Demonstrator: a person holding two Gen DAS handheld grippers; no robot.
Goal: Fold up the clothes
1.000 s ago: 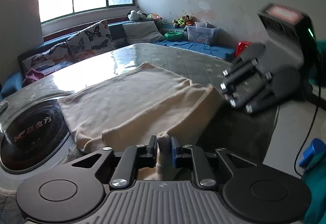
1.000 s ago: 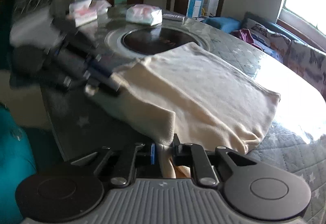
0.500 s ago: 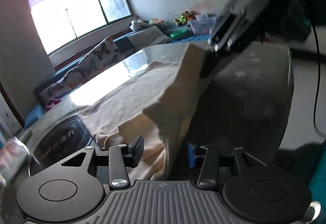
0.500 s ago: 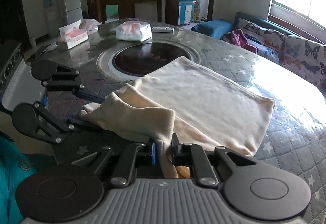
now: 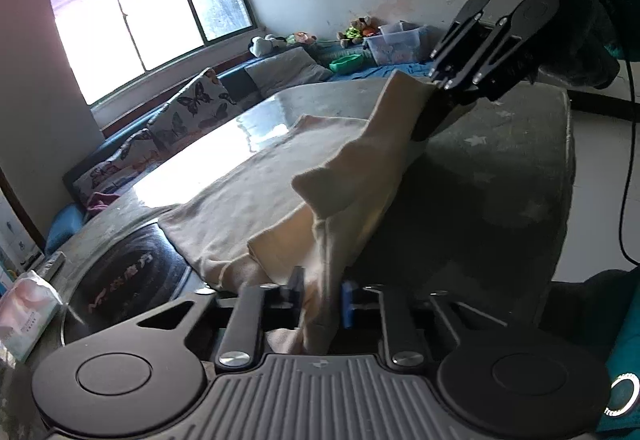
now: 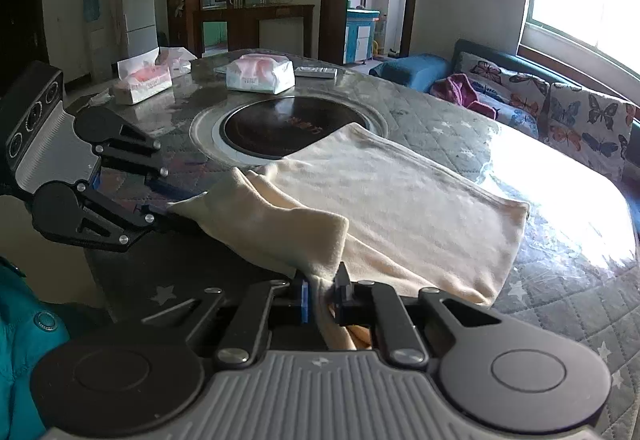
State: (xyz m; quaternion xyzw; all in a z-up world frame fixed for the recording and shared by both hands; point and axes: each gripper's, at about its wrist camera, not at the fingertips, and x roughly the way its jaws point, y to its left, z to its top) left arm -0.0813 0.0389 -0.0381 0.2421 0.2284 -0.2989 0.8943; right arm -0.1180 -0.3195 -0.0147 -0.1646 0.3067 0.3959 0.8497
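A cream garment (image 5: 256, 196) lies flat on the quilted table, its near edge lifted. My left gripper (image 5: 320, 298) is shut on one near corner of it. My right gripper (image 6: 322, 290) is shut on the other near corner of the cream garment (image 6: 400, 192). The cloth hangs taut between the two. The right gripper also shows in the left wrist view (image 5: 436, 102), raised at the upper right. The left gripper shows in the right wrist view (image 6: 160, 212) at the left, level with the table edge.
A round black hob (image 6: 292, 128) is set into the table (image 6: 440, 124) beside the garment. Tissue packs (image 6: 260, 74) and a tissue box (image 6: 140, 82) stand behind it. A sofa with butterfly cushions (image 6: 560, 108) runs under the window. The table's edge (image 5: 560, 200) drops to the floor at the right.
Both grippers have lifted the near edge of the garment off the table. The left jaws, apart half a second ago, have closed on the cloth again. The right gripper has risen higher.
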